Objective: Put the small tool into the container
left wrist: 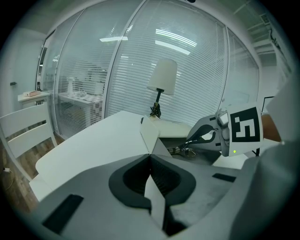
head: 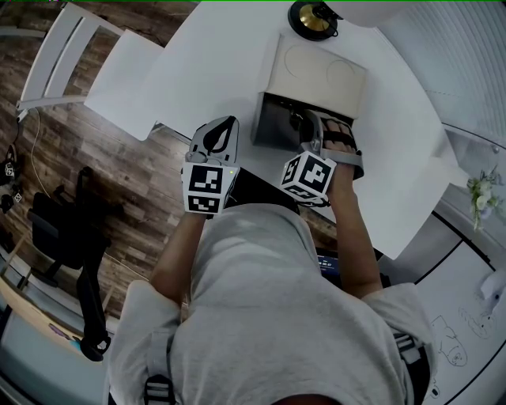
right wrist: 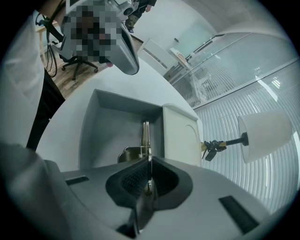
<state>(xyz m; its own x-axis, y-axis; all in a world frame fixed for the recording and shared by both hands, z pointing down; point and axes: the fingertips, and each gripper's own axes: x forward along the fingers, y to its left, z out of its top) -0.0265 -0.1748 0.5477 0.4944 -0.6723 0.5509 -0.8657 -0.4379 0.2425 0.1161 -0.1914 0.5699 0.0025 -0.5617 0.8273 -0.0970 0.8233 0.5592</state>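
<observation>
While my right gripper (right wrist: 149, 161) is pressed together on the small tool (right wrist: 146, 133), the tool's slim metal tip points ahead into the open grey half of the container (right wrist: 112, 126). So the tool is in my grasp over the container's floor and not yet let go. I judge that I hold it by its rear end so the front can go down between the walls first.

The cream lid (right wrist: 180, 136) covers the other half, just beside the tool, which leaves only this opening to aim for. The far wall and the lid's edge are what I could knock. A brass-coloured ringed part shows just left of the tool; I cannot tell whether it belongs to it.

My left gripper (left wrist: 150, 161) is pressed together on nothing. It hangs by the near edge of the white surface (head: 221, 55), apart from the container and out of the right one's way. A lamp (head: 314, 20) stands beyond the container, clear of the path.
</observation>
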